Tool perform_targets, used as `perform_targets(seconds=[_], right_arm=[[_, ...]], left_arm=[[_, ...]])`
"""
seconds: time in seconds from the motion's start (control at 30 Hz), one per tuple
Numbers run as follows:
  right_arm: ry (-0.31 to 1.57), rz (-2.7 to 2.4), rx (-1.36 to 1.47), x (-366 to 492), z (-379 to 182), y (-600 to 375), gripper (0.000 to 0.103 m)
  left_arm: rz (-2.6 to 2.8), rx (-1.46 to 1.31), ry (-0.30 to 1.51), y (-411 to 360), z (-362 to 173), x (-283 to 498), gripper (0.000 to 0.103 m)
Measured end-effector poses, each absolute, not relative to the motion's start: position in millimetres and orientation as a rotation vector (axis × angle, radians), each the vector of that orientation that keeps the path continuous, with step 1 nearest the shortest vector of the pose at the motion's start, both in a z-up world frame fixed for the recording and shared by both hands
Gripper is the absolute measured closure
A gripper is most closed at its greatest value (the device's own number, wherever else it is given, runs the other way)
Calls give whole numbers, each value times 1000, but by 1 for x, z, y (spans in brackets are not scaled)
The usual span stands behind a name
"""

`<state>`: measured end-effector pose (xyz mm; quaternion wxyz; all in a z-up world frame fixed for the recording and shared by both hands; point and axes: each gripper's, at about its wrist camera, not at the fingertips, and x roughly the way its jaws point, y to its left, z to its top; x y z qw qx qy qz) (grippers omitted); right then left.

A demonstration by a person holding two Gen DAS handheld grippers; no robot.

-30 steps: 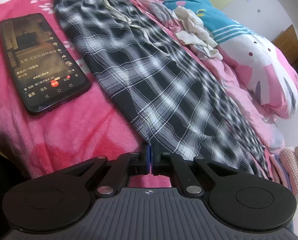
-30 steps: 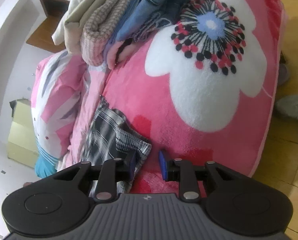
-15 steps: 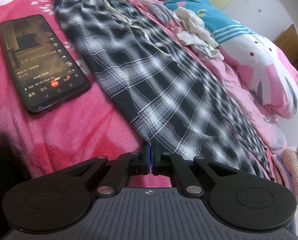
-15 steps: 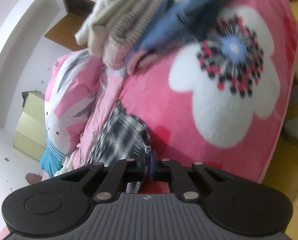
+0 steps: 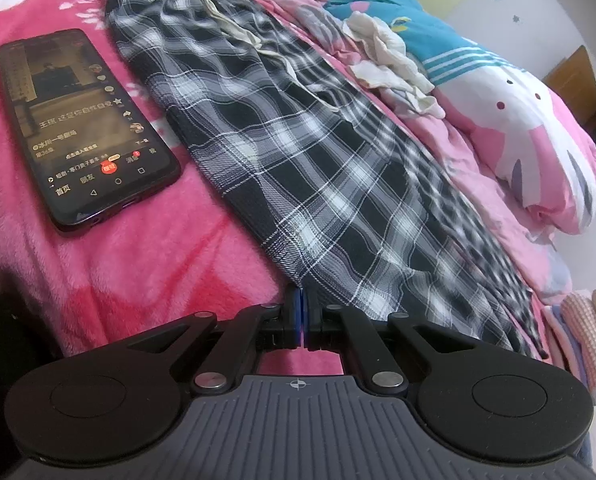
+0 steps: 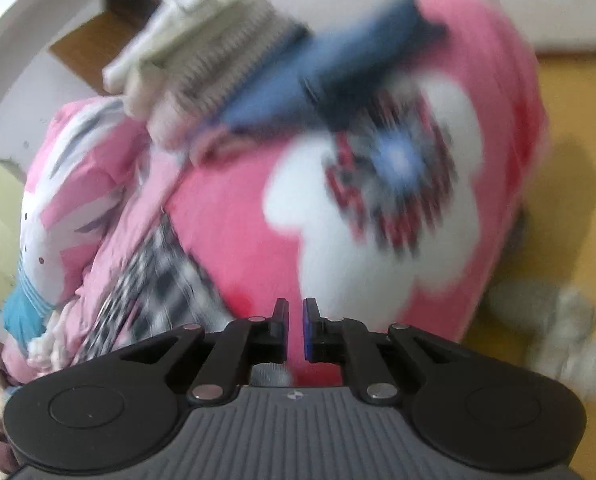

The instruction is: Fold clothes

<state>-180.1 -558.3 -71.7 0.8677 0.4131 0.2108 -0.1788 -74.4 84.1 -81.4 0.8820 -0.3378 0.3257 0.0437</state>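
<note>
Black-and-white plaid trousers [image 5: 298, 152] lie lengthwise on the pink fleece blanket [image 5: 118, 272], waistband far, legs running to the lower right. My left gripper [image 5: 302, 308] is shut on the near side edge of the trousers. In the blurred right wrist view the trousers' leg end [image 6: 158, 280] lies just left of my right gripper [image 6: 295, 320]. Its jaws are opening, with a narrow gap between the pads. Only pink blanket shows through the gap; no cloth sits between the pads.
A lit phone [image 5: 82, 128] lies left of the trousers. A cream garment [image 5: 390, 56] and a pink-and-white quilt [image 5: 518, 120] sit beyond them. A stack of folded clothes [image 6: 226, 64] rests at the bed's far end. Grey slippers [image 6: 546, 312] are on the yellow floor.
My right gripper closed at the trousers' hem, then rose and rolled, and its jaws now stand slightly apart with the hem to their left. The left gripper has not moved.
</note>
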Motion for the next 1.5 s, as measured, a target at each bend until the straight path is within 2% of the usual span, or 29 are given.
perform_targets(seconds=[0.03, 0.1, 0.17, 0.37, 0.43, 0.53, 0.63, 0.77, 1.03, 1.3, 1.33, 1.5], right_arm=[[443, -340, 825, -167, -63, -560, 94], [460, -266, 740, -134, -48, -562, 85], [506, -183, 642, -89, -40, -559, 56], [643, -35, 470, 18, -39, -552, 55], [676, 7, 405, 30, -43, -545, 57], [726, 72, 307, 48, -49, -535, 97], [640, 62, 225, 45, -37, -525, 97], [527, -18, 257, 44, -32, -535, 97], [548, -130, 363, 60, -73, -565, 98], [566, -204, 328, 61, -70, -563, 99], [564, -246, 324, 60, -67, -564, 96], [461, -273, 378, 4, -41, -575, 96]], left_arm=[[89, -699, 679, 84, -81, -74, 101], [83, -693, 680, 84, -81, -74, 101], [78, -692, 681, 85, -82, -74, 101], [63, -672, 688, 85, -82, -73, 101], [62, -666, 688, 84, -82, -72, 100], [68, -646, 683, 81, -83, -72, 100], [77, -616, 680, 77, -82, -72, 100], [89, -578, 683, 72, -80, -71, 100], [84, -574, 686, 74, -80, -71, 100], [71, -589, 676, 77, -82, -74, 100], [68, -596, 676, 78, -83, -74, 100], [59, -623, 673, 81, -83, -75, 100]])
